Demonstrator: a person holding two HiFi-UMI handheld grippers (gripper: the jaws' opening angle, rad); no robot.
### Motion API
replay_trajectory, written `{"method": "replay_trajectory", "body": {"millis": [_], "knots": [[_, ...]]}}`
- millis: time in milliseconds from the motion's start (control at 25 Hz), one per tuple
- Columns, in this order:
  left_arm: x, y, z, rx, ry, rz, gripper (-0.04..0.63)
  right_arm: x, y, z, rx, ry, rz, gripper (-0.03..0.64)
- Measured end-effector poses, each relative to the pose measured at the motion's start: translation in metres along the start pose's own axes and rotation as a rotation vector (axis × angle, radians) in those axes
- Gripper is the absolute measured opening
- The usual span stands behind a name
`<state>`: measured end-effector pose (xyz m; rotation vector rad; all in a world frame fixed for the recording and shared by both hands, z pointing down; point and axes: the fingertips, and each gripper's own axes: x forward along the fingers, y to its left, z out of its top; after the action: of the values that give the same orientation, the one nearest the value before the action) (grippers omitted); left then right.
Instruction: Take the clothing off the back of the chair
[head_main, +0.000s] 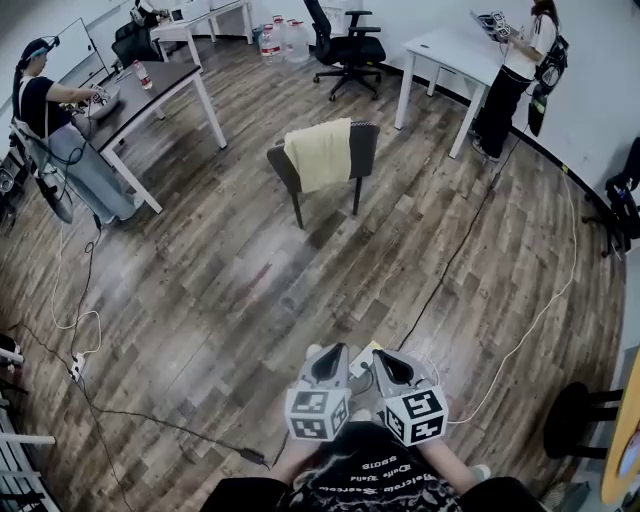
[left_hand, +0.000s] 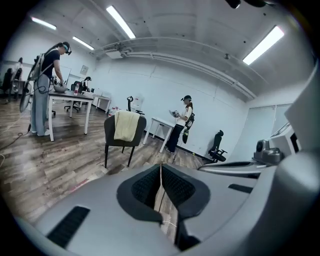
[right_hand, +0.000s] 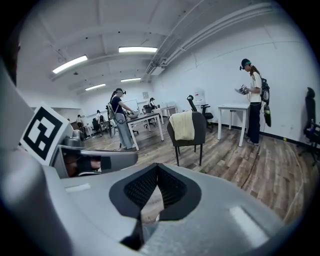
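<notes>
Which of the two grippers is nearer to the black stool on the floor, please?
Right. The right gripper is on the side of the black stool, which stands off to its right. The left gripper sits beside the right one, on the side away from the stool.

I stand in an open office workroom. It has a wood-plank floor (head_main: 230, 300), white walls and long strip lights (left_hand: 120, 21) on the ceiling. White desk surfaces (head_main: 450, 48) stand along the sides, with a black swivel chair (head_main: 350, 48) near the far wall. Cables (head_main: 452, 265) trail over the boards, and other people (head_main: 45, 105) work at the desks.
</notes>
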<state>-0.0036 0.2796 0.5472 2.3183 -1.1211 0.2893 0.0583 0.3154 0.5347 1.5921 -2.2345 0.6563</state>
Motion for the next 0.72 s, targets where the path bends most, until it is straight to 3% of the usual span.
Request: {"method": "replay_trajectory", "body": {"millis": [240, 400, 720], "knots": [[0.052, 0.034, 0.05, -0.021, -0.005, -0.023, 0.017, 0.062, -0.024, 0.041, 0.005, 0.02, -0.03, 0.005], [0.081, 0.059, 0.078, -0.019, -0.008, -0.03, 0.017, 0.103, -0.026, 0.07, 0.019, 0.032, 0.013, 0.005], [0.111, 0.096, 0.115, -0.011, 0.017, -0.054, 0.017, 0.151, -0.03, 0.104, 0.036, 0.047, -0.008, 0.005]]}}
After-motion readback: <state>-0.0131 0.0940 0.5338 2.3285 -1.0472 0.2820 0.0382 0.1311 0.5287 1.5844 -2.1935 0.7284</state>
